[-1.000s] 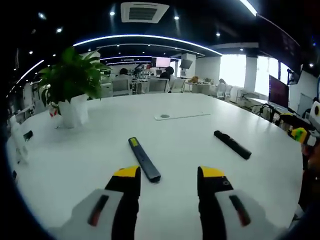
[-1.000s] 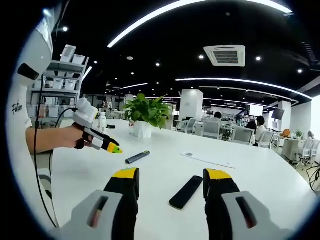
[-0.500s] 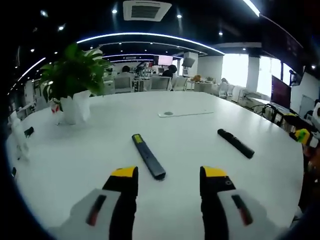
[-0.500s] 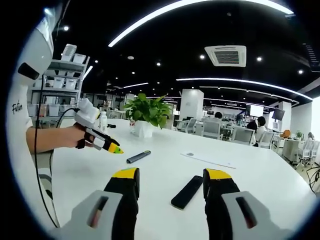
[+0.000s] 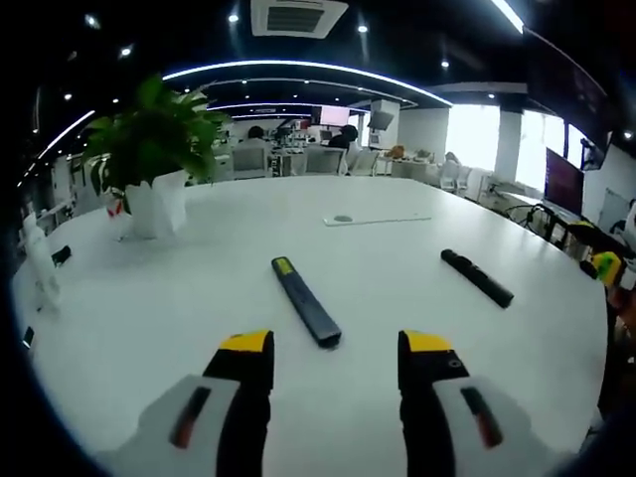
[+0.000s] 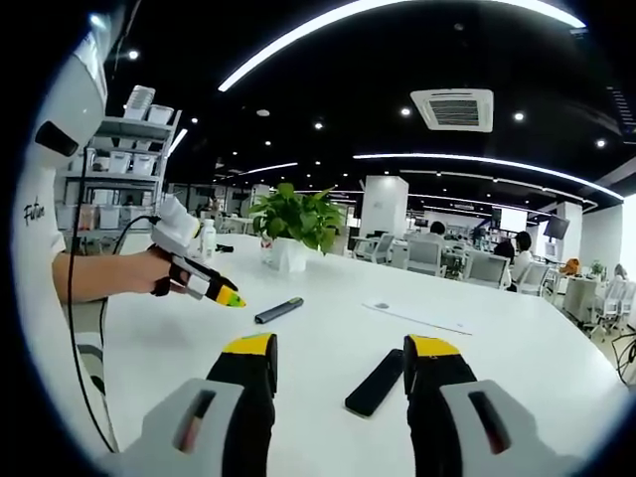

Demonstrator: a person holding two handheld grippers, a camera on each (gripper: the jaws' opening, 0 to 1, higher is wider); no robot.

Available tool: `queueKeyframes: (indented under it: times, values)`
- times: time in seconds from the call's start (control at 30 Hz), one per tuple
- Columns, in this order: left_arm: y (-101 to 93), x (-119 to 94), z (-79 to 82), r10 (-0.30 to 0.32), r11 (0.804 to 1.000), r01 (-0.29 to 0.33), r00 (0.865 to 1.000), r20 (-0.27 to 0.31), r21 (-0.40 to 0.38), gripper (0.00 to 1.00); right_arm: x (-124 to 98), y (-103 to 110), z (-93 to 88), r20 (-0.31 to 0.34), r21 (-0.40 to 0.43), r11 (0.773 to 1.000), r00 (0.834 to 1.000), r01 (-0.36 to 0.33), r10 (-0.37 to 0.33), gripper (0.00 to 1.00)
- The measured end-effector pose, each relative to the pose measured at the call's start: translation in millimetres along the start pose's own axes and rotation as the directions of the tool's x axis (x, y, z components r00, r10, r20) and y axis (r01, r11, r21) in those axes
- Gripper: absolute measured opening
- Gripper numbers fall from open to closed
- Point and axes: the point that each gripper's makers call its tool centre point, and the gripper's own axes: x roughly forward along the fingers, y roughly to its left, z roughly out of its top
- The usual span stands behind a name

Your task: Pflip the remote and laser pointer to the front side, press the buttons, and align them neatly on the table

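1. Two slim objects lie flat on the white counter [image 5: 179,298]: a grey-blue laser pointer [image 5: 306,300] with a small yellow mark at its far end, and a black remote [image 5: 477,277].
2. Left hand-held gripper [image 5: 335,348]: its jaws are spread apart with nothing between them, and they hover above the counter. The laser pointer lies just ahead of the gap, its near end close to the tips, and runs away and to the left.
3. The pointer looks light, stiff and smooth-sided, so it would probably slide instead of rolling if pushed. A grip across its narrow width near the middle seems the best way to lift and turn it.
4. Right hand-held gripper [image 6: 340,351]: also open and empty. In the right gripper view the remote [image 6: 375,382] lies just ahead between the jaws, angled away to the right, and the left hand-held gripper [image 6: 217,291] is well off to the left.
5. The remote is thin, rigid and low, with little edge to catch. Pinching its long sides at mid-length should keep it balanced. Whether its buttons face up I cannot tell.
6. A potted plant [image 5: 149,159] stands far off to the left, well clear.
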Motion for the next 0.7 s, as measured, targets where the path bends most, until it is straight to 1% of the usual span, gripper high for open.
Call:
queueKeyframes:
  times: [0.27,0.47,0.7]
  values:
    - [-2.5,4.8,-2.1,-0.006,1.000,0.006,1.000,-0.009,0.009,0.52,-2.4,-2.1,-1.3,-0.005,-0.001,1.000,1.000,0.006,-0.006,0.52]
    - [3.7,6.3,-2.2,0.010,1.000,-0.010,1.000,-0.011,-0.005,0.52,-4.0,-3.3,-1.6,-0.004,0.002,1.000,1.000,0.011,-0.011,0.52]
    - [-0.7,11.9,-7.8,-0.001,1.000,0.001,1.000,-0.026,-0.008,0.52,-4.4,-4.0,-3.0,-0.005,0.007,1.000,1.000,0.011,-0.011,0.52]
